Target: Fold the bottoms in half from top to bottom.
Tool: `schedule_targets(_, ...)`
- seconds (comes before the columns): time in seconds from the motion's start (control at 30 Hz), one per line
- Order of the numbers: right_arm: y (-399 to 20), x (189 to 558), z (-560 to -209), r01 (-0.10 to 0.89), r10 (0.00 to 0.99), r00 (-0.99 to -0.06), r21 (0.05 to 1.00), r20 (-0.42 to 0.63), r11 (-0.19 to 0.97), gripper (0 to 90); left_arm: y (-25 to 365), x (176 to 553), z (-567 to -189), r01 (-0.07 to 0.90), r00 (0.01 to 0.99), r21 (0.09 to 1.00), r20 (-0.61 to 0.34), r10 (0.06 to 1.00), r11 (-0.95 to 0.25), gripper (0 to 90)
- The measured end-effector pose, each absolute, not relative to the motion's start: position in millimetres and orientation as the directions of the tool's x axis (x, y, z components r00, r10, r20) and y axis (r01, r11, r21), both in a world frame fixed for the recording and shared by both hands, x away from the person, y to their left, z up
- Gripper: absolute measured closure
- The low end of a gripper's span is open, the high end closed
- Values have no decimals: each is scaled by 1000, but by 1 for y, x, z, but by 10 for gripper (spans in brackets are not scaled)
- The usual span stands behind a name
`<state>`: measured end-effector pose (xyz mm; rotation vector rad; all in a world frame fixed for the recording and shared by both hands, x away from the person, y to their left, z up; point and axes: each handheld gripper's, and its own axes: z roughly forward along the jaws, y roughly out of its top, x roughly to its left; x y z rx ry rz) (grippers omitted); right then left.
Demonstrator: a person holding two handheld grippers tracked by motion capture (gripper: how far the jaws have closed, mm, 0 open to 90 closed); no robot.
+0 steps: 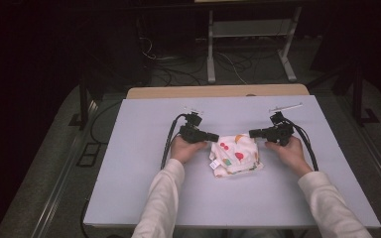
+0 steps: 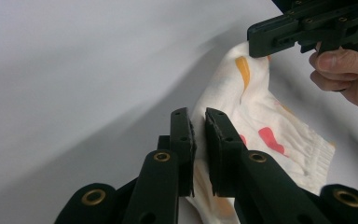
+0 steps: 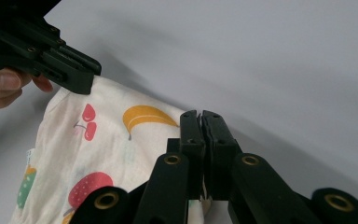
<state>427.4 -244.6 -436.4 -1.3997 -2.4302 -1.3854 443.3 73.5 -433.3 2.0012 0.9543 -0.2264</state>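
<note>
Dark room w/ cables on floor behind; pale grey table (image 1: 144, 198) carries a fruit-print cloth (image 1: 235, 154) at centre. Left gripper (image 1: 213, 136) and right gripper (image 1: 254, 133) each clench a far corner. Step: mid-fold, I judge. Next: carry both corners evenly toward near edge.

A grey table (image 1: 144, 148) has a wooden edge (image 1: 217, 91) at its far side. Beyond it a white metal stand (image 1: 250, 34) rises from a dark floor strewn with cables (image 1: 178, 64).
</note>
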Motion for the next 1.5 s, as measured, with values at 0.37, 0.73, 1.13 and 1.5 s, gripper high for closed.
schedule_targets(0.37, -229, 437, -431, 693, 697, -594, 696, 403, 188, 859, 89, 462, -427, 684, 699, 650, -451, 555, -332, 814)
schedule_targets(0.73, -218, 444, -431, 682, 715, -590, 706, 376, 192, 859, 94, 476, -429, 685, 689, 659, -450, 568, -309, 814)
schedule_targets(1.13, -219, 454, -435, 669, 721, -582, 725, 375, 163, 859, 98, 485, -433, 676, 683, 686, -444, 580, -270, 813)
schedule_targets(1.5, -216, 462, -444, 671, 736, -564, 727, 374, 145, 859, 100, 489, -441, 678, 672, 697, -459, 581, -234, 813)
